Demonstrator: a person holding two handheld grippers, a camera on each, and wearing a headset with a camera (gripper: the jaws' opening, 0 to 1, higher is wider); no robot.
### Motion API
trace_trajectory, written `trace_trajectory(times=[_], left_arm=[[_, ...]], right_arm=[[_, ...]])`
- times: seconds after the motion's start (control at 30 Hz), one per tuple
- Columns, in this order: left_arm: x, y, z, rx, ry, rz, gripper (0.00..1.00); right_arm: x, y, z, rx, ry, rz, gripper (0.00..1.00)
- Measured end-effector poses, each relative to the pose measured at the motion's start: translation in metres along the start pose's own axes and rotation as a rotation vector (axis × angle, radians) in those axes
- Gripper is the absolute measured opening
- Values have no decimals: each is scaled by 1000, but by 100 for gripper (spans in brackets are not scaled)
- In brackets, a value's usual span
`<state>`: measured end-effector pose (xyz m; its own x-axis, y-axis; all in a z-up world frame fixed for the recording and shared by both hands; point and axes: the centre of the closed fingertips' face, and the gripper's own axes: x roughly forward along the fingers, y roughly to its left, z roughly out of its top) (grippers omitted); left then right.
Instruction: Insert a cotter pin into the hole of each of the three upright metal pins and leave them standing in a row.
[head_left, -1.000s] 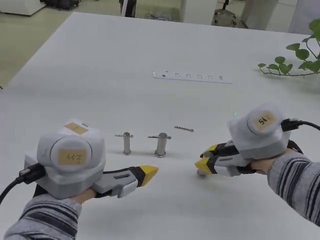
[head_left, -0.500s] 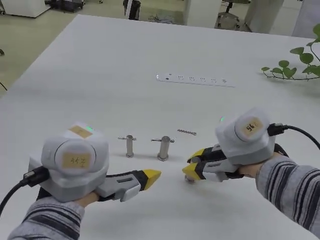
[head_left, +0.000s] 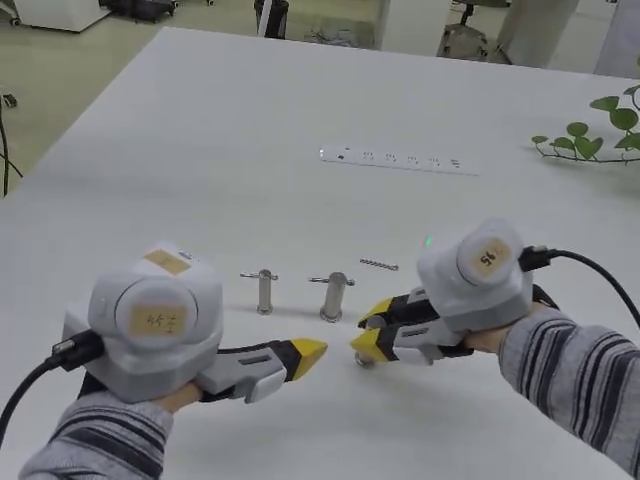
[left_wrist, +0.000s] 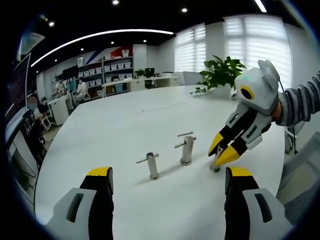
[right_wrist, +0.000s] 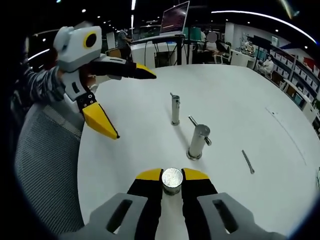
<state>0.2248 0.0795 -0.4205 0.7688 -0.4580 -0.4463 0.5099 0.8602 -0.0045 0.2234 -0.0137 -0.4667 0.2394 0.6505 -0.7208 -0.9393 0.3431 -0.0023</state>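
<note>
R gripper (head_left: 368, 330) is clamped on the bare third metal pin (right_wrist: 172, 178), which stands upright on the table (head_left: 200, 150) just beside the two fitted ones. To do this well, I'd hold it vertical w/ its cross-hole turned toward the L gripper (left_wrist: 169, 175), whose jaws stand wide and empty. L should probably fetch the loose cotter pin (head_left: 379, 265) lying behind the row, grip it near the head, feed straight thru. Keep pin in line w/ the others. Count: 3 metal pins, middle pin (head_left: 333, 297) and end pin (head_left: 265, 290) each w/ a cotter thru; 3 cotters, 1 loose; 2 grippers.
</note>
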Motion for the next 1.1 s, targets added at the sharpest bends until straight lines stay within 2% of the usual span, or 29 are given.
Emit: trace_trajectory(times=[0.3, 0.5, 0.67, 0.8, 0.9, 1.03, 1.1], left_arm=[[0, -3, 0, 2, 3, -14, 92], [0, -4, 0, 5, 7, -19, 92], [-1, -2, 0, 4, 11, -13, 94], [-1, -2, 0, -4, 10, -12, 95], [0, -4, 3, -10, -3, -21, 96], [-2, -4, 14, -38, -67, -19, 96], [-2, -4, 15, -43, -72, -20, 97]], right_arm=[[0, 1, -1, -33, 21, 27, 9], [1, 2, -1, -7, 27, 41, 10], [-1, 4, -6, -14, 31, 28, 17], [-7, 3, -7, -10, 28, 20, 19], [-14, 1, -9, -3, 31, 21, 20], [-22, 0, -15, -3, 50, 26, 22], [-25, -1, -19, -6, 65, 25, 22]])
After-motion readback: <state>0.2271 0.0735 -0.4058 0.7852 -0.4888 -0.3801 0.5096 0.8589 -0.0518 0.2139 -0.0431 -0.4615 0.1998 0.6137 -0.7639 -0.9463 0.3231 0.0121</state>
